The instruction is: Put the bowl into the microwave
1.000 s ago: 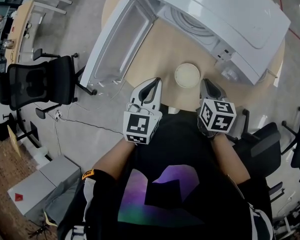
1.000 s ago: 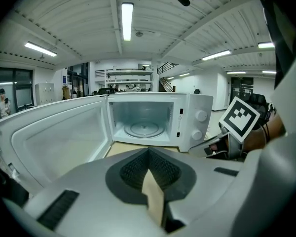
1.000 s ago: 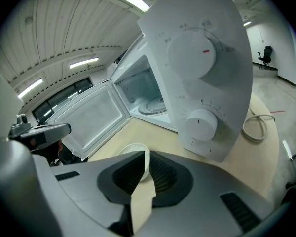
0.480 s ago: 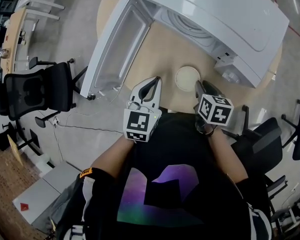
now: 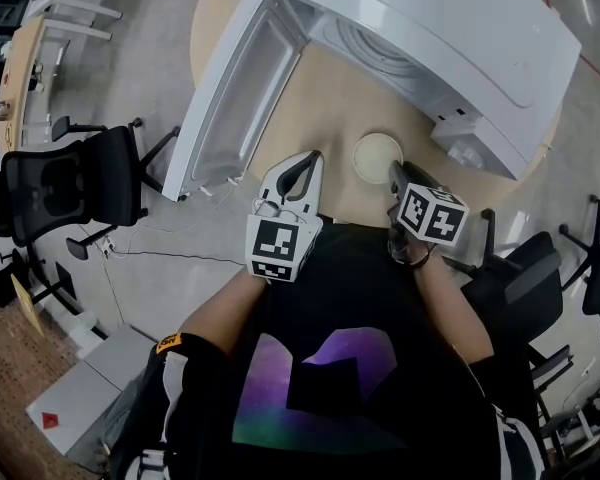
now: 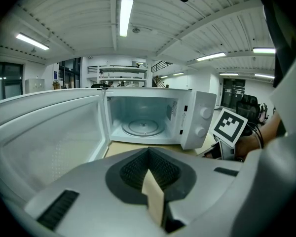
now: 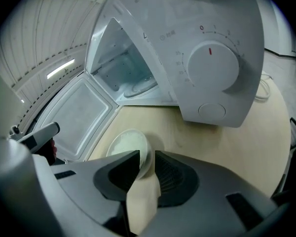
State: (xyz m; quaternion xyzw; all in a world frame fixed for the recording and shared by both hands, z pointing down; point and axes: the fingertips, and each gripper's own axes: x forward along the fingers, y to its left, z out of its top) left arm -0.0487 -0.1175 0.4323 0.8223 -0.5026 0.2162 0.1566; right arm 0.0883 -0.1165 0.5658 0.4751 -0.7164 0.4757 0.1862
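The cream bowl (image 5: 376,153) sits on the round wooden table (image 5: 330,98) in front of the white microwave (image 5: 430,28), whose door (image 5: 235,88) hangs wide open to the left. My right gripper (image 5: 395,175) is at the bowl's right edge. In the right gripper view its jaws are shut on the rim of the bowl (image 7: 123,144), which fills the gap at the right gripper (image 7: 147,157). My left gripper (image 5: 305,163) hovers left of the bowl, shut and holding nothing. From the left gripper (image 6: 149,154) I look into the microwave cavity (image 6: 143,122) with its glass turntable.
The microwave's control panel with two knobs (image 7: 212,65) stands just right of the bowl. Black office chairs stand on the floor at the left (image 5: 70,183) and right (image 5: 525,293). A cable (image 5: 150,253) runs across the floor on the left.
My right gripper has moved up and left to the bowl's rim. The left gripper and the bowl have barely shifted.
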